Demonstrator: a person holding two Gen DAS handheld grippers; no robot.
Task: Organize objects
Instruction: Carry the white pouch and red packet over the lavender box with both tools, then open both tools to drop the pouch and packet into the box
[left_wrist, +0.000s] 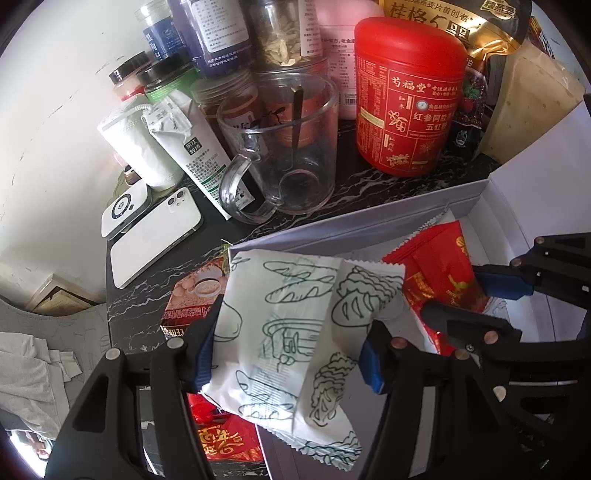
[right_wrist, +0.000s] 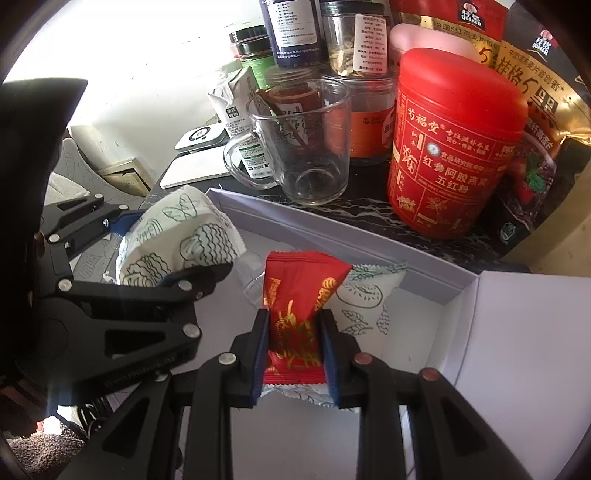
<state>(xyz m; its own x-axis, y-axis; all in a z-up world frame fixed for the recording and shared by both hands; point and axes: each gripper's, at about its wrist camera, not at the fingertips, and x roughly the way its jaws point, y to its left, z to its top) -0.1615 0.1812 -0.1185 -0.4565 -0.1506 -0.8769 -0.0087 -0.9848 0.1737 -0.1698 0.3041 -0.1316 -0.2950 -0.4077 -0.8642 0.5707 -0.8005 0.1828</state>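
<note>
Left gripper (left_wrist: 288, 354) was clamped on a white snack packet (left_wrist: 284, 332) and the right gripper (right_wrist: 295, 358) pinched a red sachet (right_wrist: 295, 314), both hanging over the white box (right_wrist: 332, 236). Looked like the drop-off step; next they'd need lowering and letting go beside the packet already inside (right_wrist: 369, 299).

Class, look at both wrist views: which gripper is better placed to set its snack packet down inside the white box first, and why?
The right gripper. Its red foil packet already hangs over the white cardboard box. The left gripper holds its white printed packet over the box's edge, partly above the black marbled tabletop.
</note>
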